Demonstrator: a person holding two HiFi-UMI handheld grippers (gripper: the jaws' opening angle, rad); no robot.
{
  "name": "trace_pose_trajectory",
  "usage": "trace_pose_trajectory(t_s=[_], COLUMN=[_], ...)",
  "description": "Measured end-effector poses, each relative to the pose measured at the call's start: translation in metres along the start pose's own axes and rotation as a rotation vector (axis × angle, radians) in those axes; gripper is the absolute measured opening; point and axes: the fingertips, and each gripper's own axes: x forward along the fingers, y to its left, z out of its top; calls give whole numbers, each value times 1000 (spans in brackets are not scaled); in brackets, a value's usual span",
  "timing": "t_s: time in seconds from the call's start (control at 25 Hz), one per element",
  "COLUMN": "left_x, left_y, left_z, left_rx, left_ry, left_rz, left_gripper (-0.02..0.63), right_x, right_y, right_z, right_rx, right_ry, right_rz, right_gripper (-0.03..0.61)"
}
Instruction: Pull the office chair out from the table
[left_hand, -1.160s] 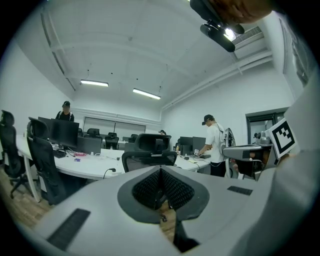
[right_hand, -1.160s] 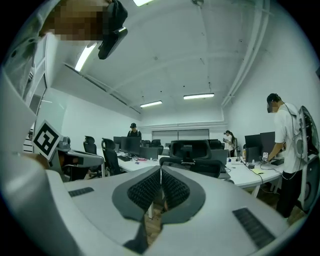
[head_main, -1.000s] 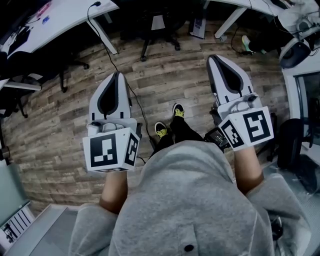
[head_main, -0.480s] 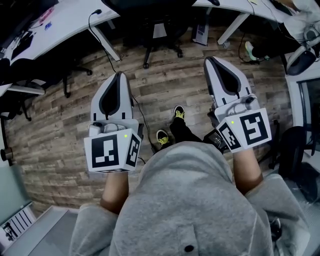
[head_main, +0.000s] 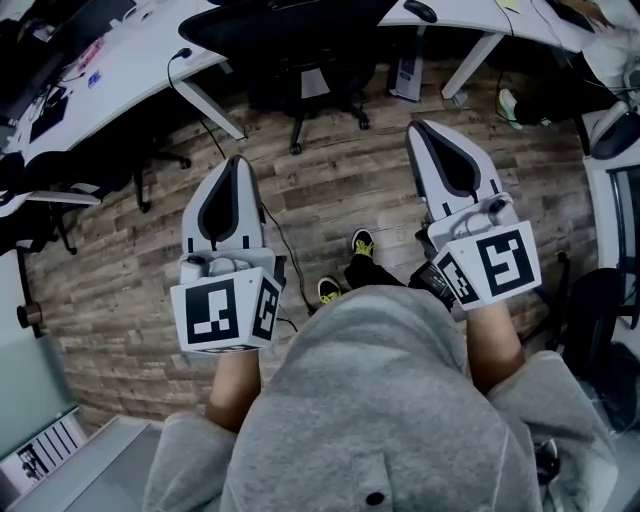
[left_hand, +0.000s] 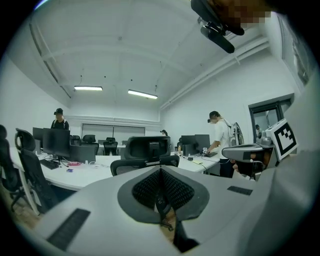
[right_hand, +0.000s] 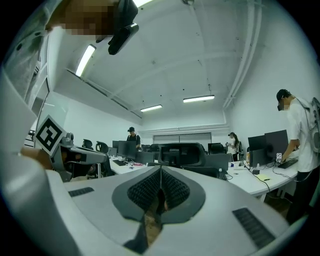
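The black office chair (head_main: 300, 40) stands tucked at the white table (head_main: 130, 60) at the top of the head view; its wheeled base (head_main: 322, 100) rests on the wood floor. Straight ahead in the left gripper view its headrest (left_hand: 147, 147) rises, and the right gripper view also shows the chair (right_hand: 182, 152). My left gripper (head_main: 237, 163) and right gripper (head_main: 418, 130) are held level side by side over the floor, both pointing at the chair and short of it. Both are shut with nothing between the jaws.
A black cable (head_main: 270, 225) runs across the floor from the table toward my feet (head_main: 362, 243). Other black chairs (head_main: 150, 150) stand at the left and at the right (head_main: 600, 300). People stand at desks with monitors (left_hand: 220, 135), (right_hand: 131, 137).
Both grippers have moved forward toward the table together with the person. The chair and tabletop now show more fully at the top of the head view.
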Motion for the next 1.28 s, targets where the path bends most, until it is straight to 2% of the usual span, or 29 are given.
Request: trace_pose_trajectory(t_s=[0.52, 0.88, 1.28], left_x=[60, 75, 90], left_y=[-30, -33, -18], left_z=[16, 24, 25], left_rx=[48, 80, 70], left_ry=[9, 2, -4], left_rz=[40, 58, 67], left_gripper=[11, 11, 11], right_x=[22, 36, 57], right_y=[-66, -81, -81], right_z=[-5, -1, -1], right_rx=[40, 42, 27], right_ry=[-26, -52, -47], right_rz=[54, 73, 79], right_gripper=[29, 29, 29])
